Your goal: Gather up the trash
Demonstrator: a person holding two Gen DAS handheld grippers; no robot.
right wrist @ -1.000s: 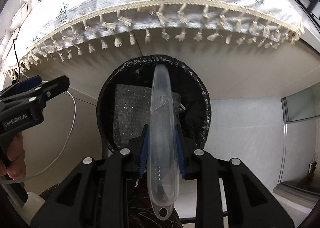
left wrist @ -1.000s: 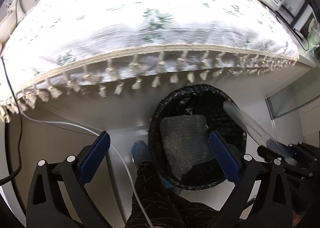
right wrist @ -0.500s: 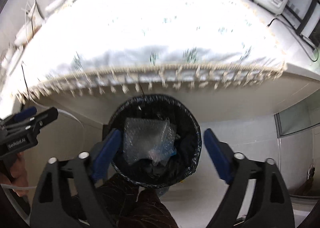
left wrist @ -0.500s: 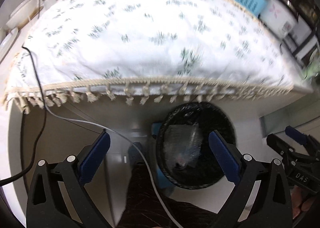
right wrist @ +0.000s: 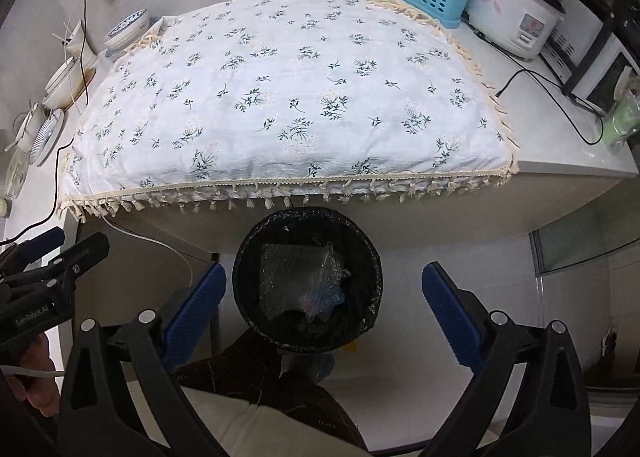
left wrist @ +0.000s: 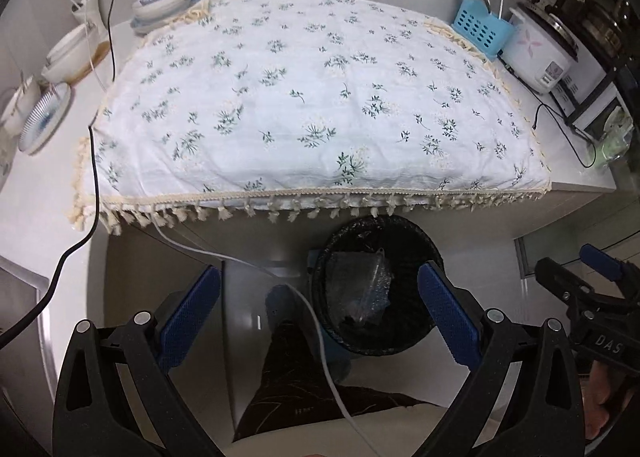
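**Floral cloth above, trash in the bin below**

White floral tablecloth (right wrist: pixel 280 97) with a tasselled fringe covers the counter (right wrist: pixel 560 161). Below its front edge stands a black-lined trash bin (right wrist: pixel 248 297) on the floor, holding crumpled bubble wrap (right wrist: pixel 288 277) and a clear plastic piece (right wrist: pixel 324 297). Above the bin, the left gripper (left wrist: pixel 318 317) and right gripper (right wrist: pixel 322 307) each hang with jaws spread wide, holding nothing.

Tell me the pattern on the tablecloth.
White tablecloth with small green floral sprigs and cream tassel fringe; clearest in the right wrist view.
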